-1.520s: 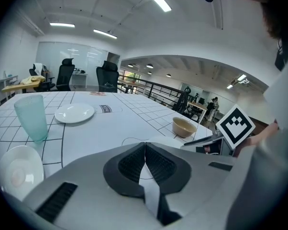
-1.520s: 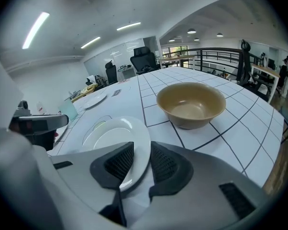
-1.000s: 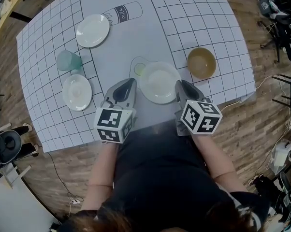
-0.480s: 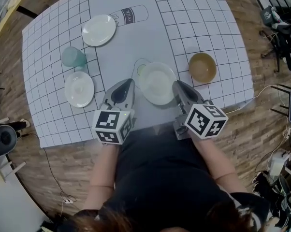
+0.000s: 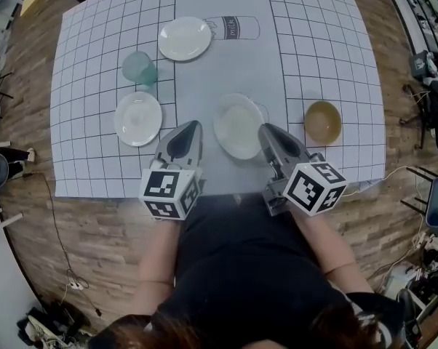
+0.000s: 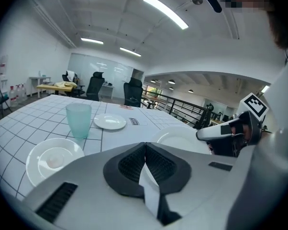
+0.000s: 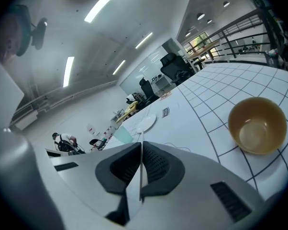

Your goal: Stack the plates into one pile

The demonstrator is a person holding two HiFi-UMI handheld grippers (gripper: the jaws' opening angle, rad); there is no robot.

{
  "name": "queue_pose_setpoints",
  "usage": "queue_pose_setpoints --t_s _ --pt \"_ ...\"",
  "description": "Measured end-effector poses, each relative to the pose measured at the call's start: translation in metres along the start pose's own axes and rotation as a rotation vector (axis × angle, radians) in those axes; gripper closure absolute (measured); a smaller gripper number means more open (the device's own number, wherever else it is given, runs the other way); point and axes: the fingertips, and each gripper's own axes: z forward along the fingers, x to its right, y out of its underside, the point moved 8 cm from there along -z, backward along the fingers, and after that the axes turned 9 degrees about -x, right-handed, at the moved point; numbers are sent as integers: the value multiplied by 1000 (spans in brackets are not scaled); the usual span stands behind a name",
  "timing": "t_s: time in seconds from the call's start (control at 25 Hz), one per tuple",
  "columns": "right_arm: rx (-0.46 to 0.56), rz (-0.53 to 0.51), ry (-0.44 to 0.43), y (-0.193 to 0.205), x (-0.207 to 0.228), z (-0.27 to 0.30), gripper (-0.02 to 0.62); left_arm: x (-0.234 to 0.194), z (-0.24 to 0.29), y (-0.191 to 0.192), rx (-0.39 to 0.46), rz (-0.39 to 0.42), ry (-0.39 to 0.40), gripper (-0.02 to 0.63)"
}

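Three white plates lie on the gridded table. The centre plate (image 5: 237, 129) (image 6: 180, 137) sits between my two grippers. My right gripper (image 5: 263, 129) (image 7: 140, 150) is at its right rim; its jaws have just been closing, and a thin white edge shows between the pads. The plate looks tipped up on that side. My left gripper (image 5: 192, 125) (image 6: 145, 147) is shut with nothing in it, a little left of the plate. A second plate (image 5: 138, 118) (image 6: 50, 157) lies further left. The third plate (image 5: 184, 38) (image 6: 109, 122) lies at the far side.
A pale green cup (image 5: 139, 67) (image 6: 79, 120) stands between the left and far plates. A tan bowl (image 5: 323, 121) (image 7: 256, 125) sits right of my right gripper. The white grid mat (image 5: 313, 42) covers the table, whose near edge is by my body. Office chairs and desks stand beyond.
The head view has swung, so the table sits further right in the picture. Both grippers still flank the centre plate, which now looks narrower, its right side raised with the right gripper.
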Motion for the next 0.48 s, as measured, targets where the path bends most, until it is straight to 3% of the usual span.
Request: queue_pose_setpoints --t_s 0.48 --pt "-129 -147 -229 -15 -73 74 566 -72 -76 26 68 -162 -253 578"
